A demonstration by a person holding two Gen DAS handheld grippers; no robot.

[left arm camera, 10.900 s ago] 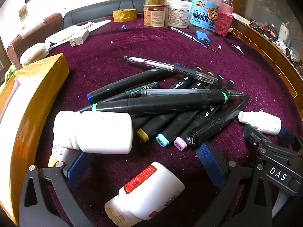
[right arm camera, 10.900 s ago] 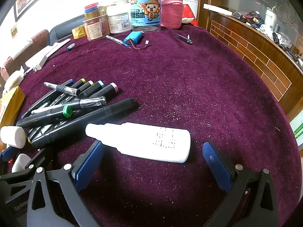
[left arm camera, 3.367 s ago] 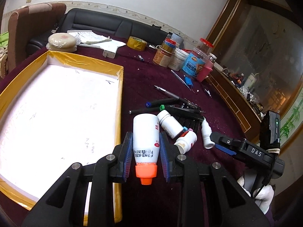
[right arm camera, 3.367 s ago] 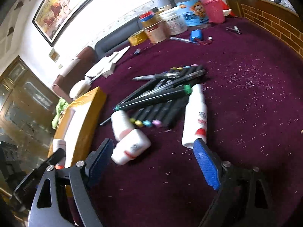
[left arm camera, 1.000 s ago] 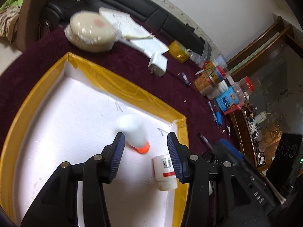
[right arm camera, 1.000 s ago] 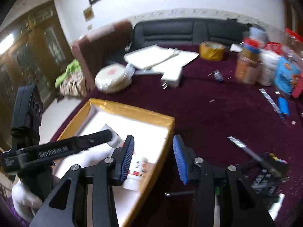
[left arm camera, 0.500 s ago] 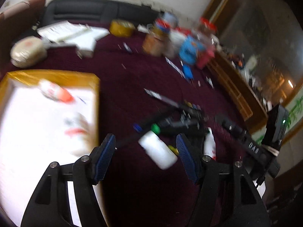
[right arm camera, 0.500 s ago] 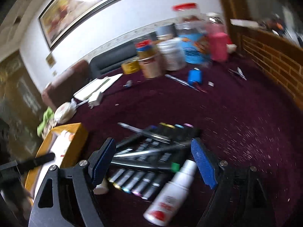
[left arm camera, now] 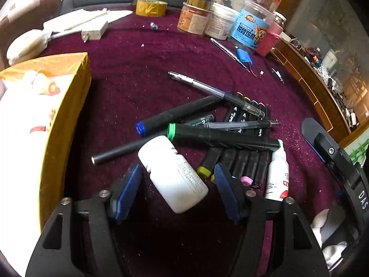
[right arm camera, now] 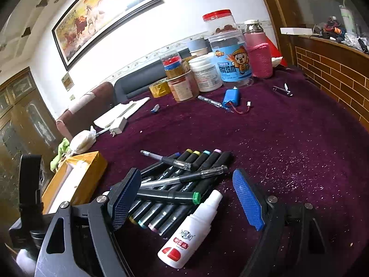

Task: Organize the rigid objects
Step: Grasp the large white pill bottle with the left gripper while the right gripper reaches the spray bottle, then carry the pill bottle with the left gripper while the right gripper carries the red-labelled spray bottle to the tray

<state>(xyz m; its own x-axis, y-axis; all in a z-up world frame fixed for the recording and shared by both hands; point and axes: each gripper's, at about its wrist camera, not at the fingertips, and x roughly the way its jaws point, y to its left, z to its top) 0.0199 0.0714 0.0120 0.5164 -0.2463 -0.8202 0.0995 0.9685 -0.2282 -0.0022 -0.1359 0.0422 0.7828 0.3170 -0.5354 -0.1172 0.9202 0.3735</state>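
White plastic pill bottle point(left arm camera: 176, 176) lies on the maroon bench point(left arm camera: 143, 64) between the closing left tongs point(left arm camera: 176, 190), pads not yet touching it. Right tongs point(right arm camera: 186, 199) stand spread around a slim white spray bottle point(right arm camera: 190, 232), at the markers' point(right arm camera: 170, 198) five o'clock.

White bottles on the cloth: two are counted, a wide one point(left arm camera: 176, 173) and a slim one point(left arm camera: 276, 175).
Bottles in the box point(left arm camera: 66, 106): two are made out, one orange-capped point(left arm camera: 42, 85), both blurred.
Clear pens: two are seen point(left arm camera: 214, 91) point(left arm camera: 239, 124).
Markers: the heap point(left arm camera: 230, 138) is overlapped; no exact count.
Tape rolls: one point(left arm camera: 151, 7).
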